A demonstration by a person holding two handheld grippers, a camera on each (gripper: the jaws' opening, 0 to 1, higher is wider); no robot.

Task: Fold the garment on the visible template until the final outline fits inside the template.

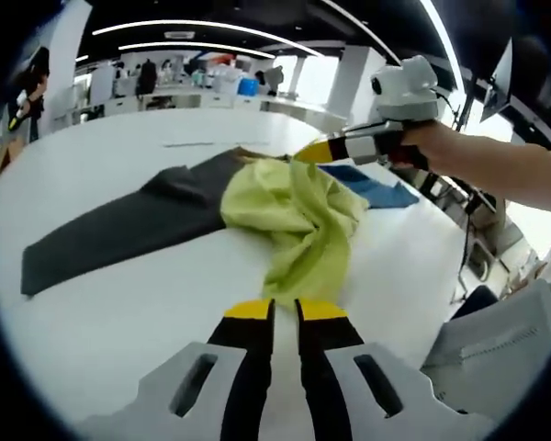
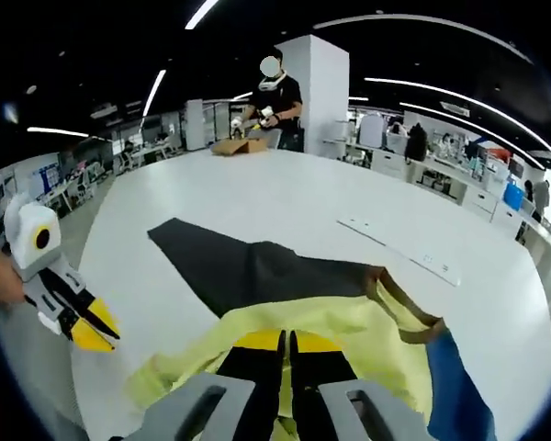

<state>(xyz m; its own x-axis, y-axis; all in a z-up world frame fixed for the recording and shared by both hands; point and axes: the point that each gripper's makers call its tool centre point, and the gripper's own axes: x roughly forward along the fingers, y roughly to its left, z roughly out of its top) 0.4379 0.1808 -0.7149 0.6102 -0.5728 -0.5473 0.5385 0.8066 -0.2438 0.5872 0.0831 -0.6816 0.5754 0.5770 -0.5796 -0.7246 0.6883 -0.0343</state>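
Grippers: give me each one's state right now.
Left gripper: shut, holding nothing.
Right gripper: shut on the yellow-green garment.

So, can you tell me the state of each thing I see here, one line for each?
yellow-green garment: crumpled, not folded, lying partly on the dark sheet.
dark sheet: spread flat on the white table.
blue cloth: lying flat beside the garment.
left gripper: shut, empty, at the garment's edge.
right gripper: shut on the garment.
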